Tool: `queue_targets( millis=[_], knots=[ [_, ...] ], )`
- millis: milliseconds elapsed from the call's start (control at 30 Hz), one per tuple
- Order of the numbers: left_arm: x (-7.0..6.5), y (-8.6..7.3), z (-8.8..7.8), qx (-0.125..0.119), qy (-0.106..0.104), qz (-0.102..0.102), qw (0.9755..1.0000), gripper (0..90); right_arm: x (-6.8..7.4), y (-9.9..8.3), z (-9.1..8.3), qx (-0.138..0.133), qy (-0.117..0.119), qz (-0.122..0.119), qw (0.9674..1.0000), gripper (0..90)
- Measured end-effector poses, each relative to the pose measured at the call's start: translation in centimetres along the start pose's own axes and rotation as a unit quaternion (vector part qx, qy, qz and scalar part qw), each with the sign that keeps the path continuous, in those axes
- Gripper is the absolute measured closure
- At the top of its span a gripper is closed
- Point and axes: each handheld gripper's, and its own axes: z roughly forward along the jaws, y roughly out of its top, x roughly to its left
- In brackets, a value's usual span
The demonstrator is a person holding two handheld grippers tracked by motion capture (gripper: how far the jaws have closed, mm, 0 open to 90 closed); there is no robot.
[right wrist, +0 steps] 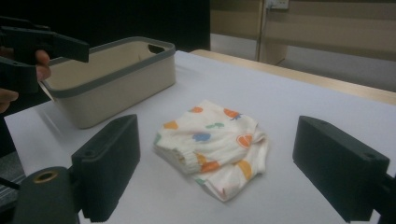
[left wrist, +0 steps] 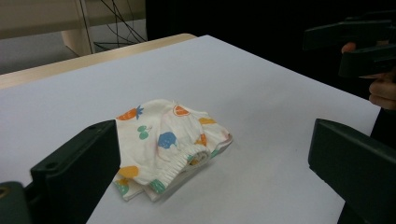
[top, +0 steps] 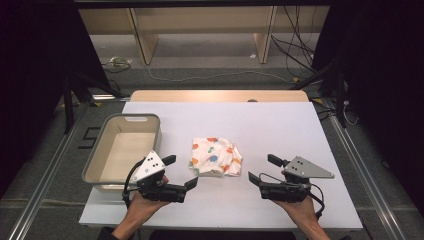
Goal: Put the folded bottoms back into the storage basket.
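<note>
White board covers the wide flat desk [top: 280,130], and that is the biggest thing on show; next down in size, a beige plastic basket with a grey rim [top: 123,148] sits at its left side, bare inside. Between the two hands, roughly at the middle of the desk, lies the small folded white cloth with coloured fruit prints [top: 216,157], bunched and flat on the surface, well clear of the basket. Now the tongs: the left tongs [top: 181,172] hang wide apart with nothing between the jaws, aimed at the cloth's near left corner, and the right tongs [top: 263,168] stand just as wide and just as bare, facing it from the other side. The cloth runs slightly longer front to back, and the left tongs look the nearer, almost at its edge, so my guess is that side closes in first.
</note>
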Motion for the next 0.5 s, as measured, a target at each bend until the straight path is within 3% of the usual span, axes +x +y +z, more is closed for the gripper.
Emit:
queue_targets(
  millis=[500],
  knots=[
    [0.18,-0.06,0.36,0.012,0.007,-0.003,0.9999,2.8,-0.16,0.1,0.1,0.003,-0.01,-0.001,0.9999,16.4]
  ],
)
